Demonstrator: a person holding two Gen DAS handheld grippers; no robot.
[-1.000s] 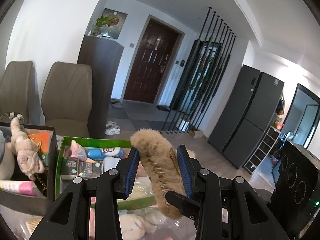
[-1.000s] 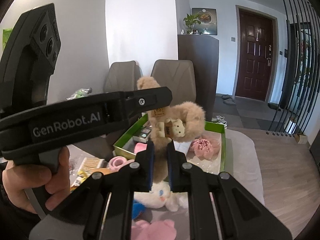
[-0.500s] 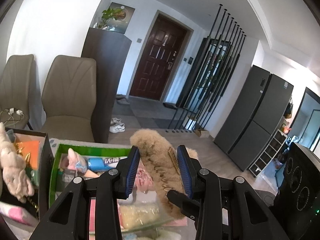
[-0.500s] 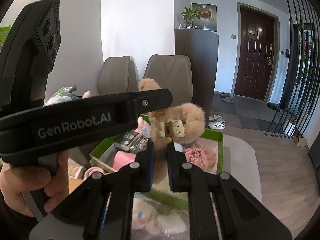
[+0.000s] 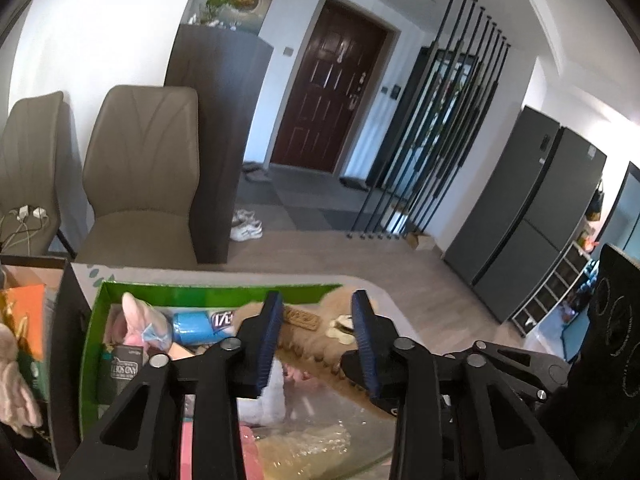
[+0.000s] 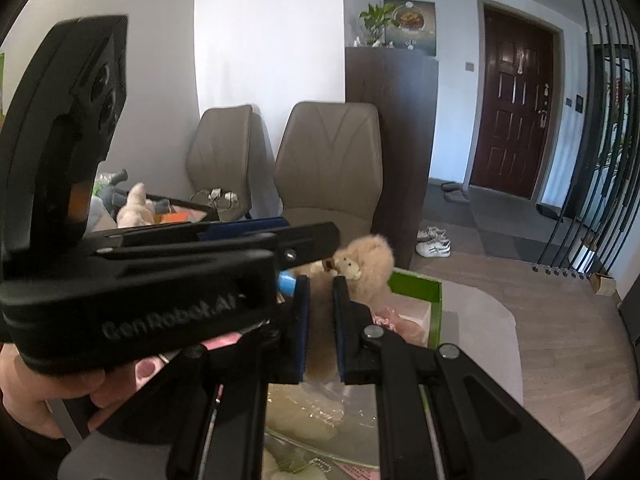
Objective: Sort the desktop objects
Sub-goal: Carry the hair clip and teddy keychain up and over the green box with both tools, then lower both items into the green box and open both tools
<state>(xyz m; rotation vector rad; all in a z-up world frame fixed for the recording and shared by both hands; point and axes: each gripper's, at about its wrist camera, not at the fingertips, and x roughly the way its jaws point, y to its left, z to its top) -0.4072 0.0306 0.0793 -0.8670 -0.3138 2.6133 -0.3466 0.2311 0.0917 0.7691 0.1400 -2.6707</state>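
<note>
A glass table (image 5: pixel 360 452) stands before two beige chairs (image 6: pixel 328 168) and a dark door (image 5: pixel 332 96). The right gripper (image 6: pixel 320 324) pinches the tan teddy bear (image 6: pixel 366 260) over the green box (image 5: pixel 90 340). The left gripper (image 5: pixel 316 340) is spread wide, the bear lying between its blue pads untouched. Its side reads "GenRobot.AI".

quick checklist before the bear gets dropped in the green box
1. Right gripper shut on the plush bear: ok.
2. Left gripper clear of the bear's fur: cannot tell; jaws stand apart with the bear between them.
3. Bear over the green box: ok.
4. Free room in the box: not ok on the left, where a blue roll and other items lie.
5. Bear's lower body free of snags: cannot tell.
</note>
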